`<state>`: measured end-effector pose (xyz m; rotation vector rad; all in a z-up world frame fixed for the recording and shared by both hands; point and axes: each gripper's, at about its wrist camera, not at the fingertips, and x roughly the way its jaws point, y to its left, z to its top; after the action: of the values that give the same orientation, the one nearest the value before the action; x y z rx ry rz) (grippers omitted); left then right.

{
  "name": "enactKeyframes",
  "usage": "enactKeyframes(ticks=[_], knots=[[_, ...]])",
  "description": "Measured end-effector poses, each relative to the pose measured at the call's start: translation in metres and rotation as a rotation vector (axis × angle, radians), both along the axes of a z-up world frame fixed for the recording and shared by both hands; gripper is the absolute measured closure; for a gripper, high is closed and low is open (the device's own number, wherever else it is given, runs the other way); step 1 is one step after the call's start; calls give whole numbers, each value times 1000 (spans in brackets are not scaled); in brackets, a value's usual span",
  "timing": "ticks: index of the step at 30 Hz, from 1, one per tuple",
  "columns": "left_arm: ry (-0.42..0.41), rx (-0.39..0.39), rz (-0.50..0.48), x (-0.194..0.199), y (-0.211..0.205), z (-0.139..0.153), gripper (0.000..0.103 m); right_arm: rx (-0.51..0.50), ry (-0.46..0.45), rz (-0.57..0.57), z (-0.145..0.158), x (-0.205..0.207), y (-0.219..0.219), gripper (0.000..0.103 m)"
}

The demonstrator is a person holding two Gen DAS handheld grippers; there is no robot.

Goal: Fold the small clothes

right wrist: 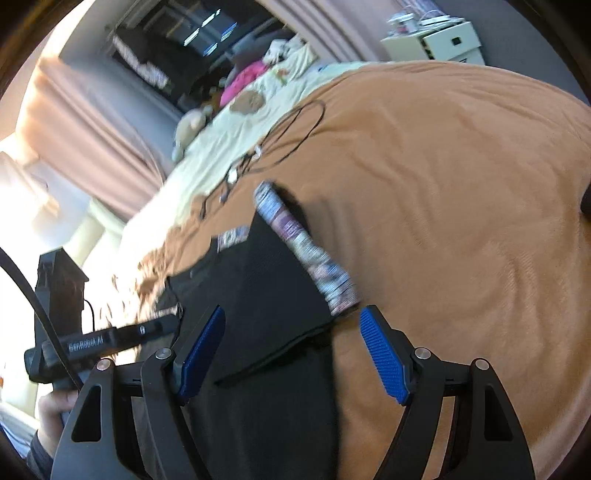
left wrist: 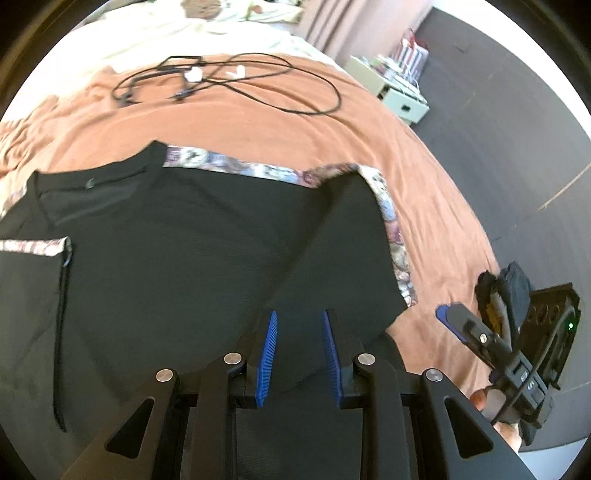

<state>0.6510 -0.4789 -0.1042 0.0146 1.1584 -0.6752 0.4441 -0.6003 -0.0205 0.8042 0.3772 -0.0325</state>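
Observation:
A black garment with floral-patterned trim lies spread on an orange blanket. Its right part is folded over as a flap. My left gripper hovers over the garment's near edge, open, with only the flat cloth showing between its blue pads. My right gripper is wide open above the garment's right edge, beside the patterned trim; nothing is in it. Each gripper shows in the other's view: the right gripper and the left gripper.
Tangled black cables lie on the blanket beyond the garment. A cream sheet with soft toys covers the far bed. A white nightstand stands on the dark floor. Pink curtains hang behind. A hand grips the left tool.

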Motion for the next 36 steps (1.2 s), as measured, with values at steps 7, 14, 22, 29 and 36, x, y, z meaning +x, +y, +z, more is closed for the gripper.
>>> enactKeyframes(ticks=[7,14,22,29,36], knots=[[-87,80,-93,-13,-39,-5,51,44,8,-67,-35,-9,-10,66],[-113,121,-130,-21,-66,-14,51,77,-11,-71,-31,-19,-9,82],[-134,171,-190,-37,-112,-27,40,72,-21,-86,-42,-36,-16,82],[-167,241,-233,-38,-143,-40,40,138,-34,-120,-53,-43,-29,82],[-151,284,-219,-31,-157,-62,35,172,-51,-110,-55,-47,-26,82]])
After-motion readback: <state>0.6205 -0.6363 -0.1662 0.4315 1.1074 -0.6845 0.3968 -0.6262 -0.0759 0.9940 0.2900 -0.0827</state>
